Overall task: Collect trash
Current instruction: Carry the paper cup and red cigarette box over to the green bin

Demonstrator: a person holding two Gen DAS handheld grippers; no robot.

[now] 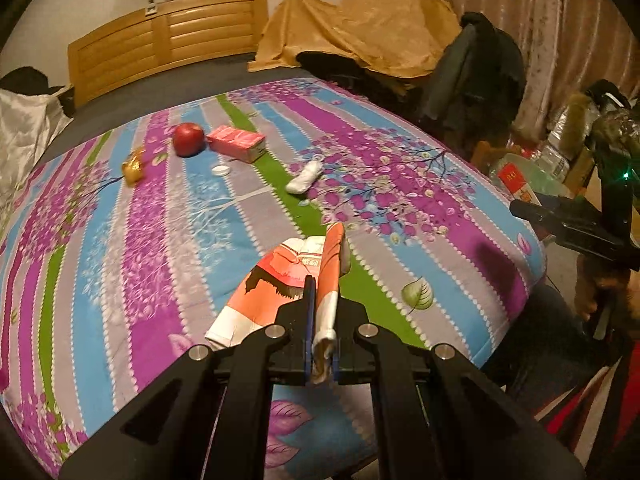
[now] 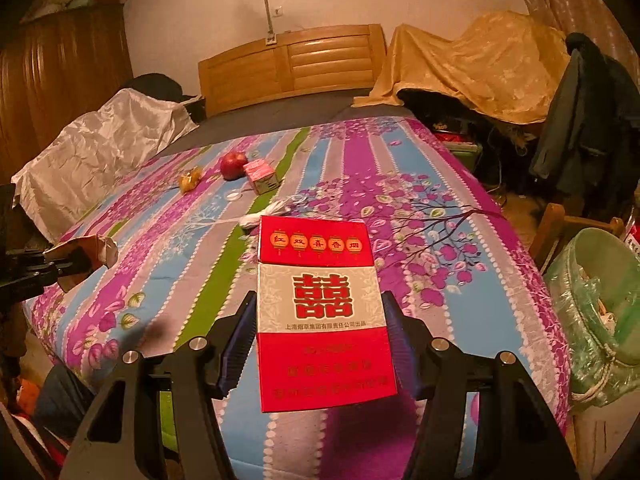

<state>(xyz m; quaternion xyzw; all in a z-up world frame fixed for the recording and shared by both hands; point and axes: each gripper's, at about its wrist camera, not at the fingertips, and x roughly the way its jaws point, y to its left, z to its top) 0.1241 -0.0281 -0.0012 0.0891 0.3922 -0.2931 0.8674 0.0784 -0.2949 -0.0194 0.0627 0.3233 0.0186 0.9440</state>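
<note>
While both loads hung over the bed's [image 1: 440, 264] near edge, left claw [image 1: 322, 320] was clamped on wrapper [image 1: 276, 280], right claw [image 2: 320, 344] on carton [image 2: 322, 320]. Next, likely: carry to bin [image 2: 600, 280].

Left hand-held gripper [image 1: 322, 320] clamped tight; right hand-held gripper [image 2: 320, 344] half-spread, gripping.

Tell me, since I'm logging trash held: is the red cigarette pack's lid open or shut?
Shut. In the right wrist view the cigarette pack sits between the right gripper's pads, its red lid flush with the body.
</note>
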